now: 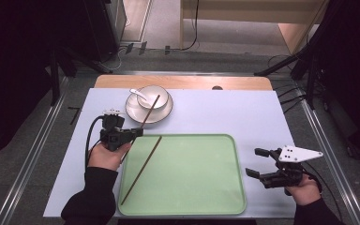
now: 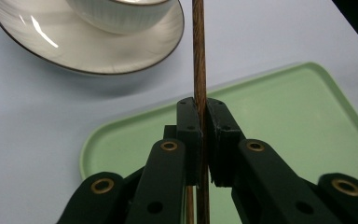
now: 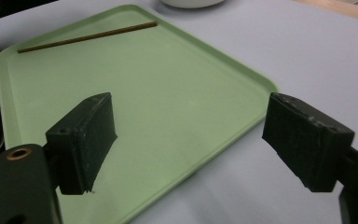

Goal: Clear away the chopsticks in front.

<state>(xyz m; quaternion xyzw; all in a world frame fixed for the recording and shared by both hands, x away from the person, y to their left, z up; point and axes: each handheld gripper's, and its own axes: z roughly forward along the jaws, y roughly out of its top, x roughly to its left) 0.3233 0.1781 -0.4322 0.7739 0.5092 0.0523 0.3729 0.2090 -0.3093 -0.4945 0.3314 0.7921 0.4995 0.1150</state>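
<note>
— Where did we have the left claw (image 1: 138,131)?
— Left of centre, clamped on a chopstick (image 1: 150,110) leaning over the bowl (image 1: 153,97).
— And ours on the right?
— The right claw (image 1: 257,162) gaped wide, lower right, beside the tray (image 1: 192,187).

**A staged recording room, not a home**

The table (image 1: 258,117) is the landmark. Its top is covered by a plain pale blue sheet, with a strip of bare wood showing at the far edge. Metal rails (image 1: 33,154) run along the floor on both sides of it. Black stand legs (image 1: 281,65) and loose cables (image 1: 288,96) sit on the grey floor beyond its far corners, and dark curtains (image 1: 14,70) hang to either side. Behind it stands light wooden furniture (image 1: 243,14). On the table, a green tray (image 1: 192,168) and a white bowl on a plate (image 1: 149,105) are laid out like test props.
</note>
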